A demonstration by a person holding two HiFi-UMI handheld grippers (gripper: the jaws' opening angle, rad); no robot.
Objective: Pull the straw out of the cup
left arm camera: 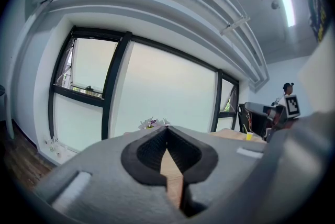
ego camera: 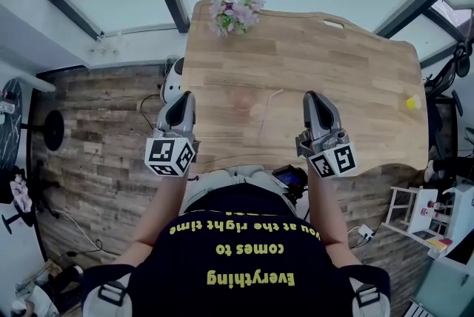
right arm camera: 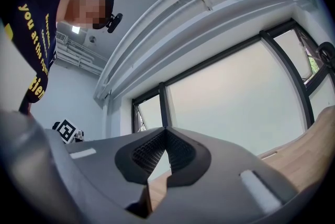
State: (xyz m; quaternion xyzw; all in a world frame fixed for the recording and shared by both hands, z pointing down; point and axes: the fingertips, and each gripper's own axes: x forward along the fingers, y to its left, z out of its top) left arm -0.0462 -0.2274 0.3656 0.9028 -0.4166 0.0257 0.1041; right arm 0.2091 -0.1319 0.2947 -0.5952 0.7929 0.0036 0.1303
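Both closed tip to tip and holding nothing, my left gripper (left arm camera: 166, 130) and right gripper (right arm camera: 166, 131) hang over the near edge of the wooden table (ego camera: 355, 64). Between them and slightly farther out, the thin pale straw (ego camera: 269, 114) lies flat on the tabletop. It is near a faint round shape that may be the clear cup (ego camera: 243, 102), though I cannot tell for certain. Flowers (ego camera: 235, 12) stand at the far edge, and a small yellow object (ego camera: 411, 103) sits off to my right.
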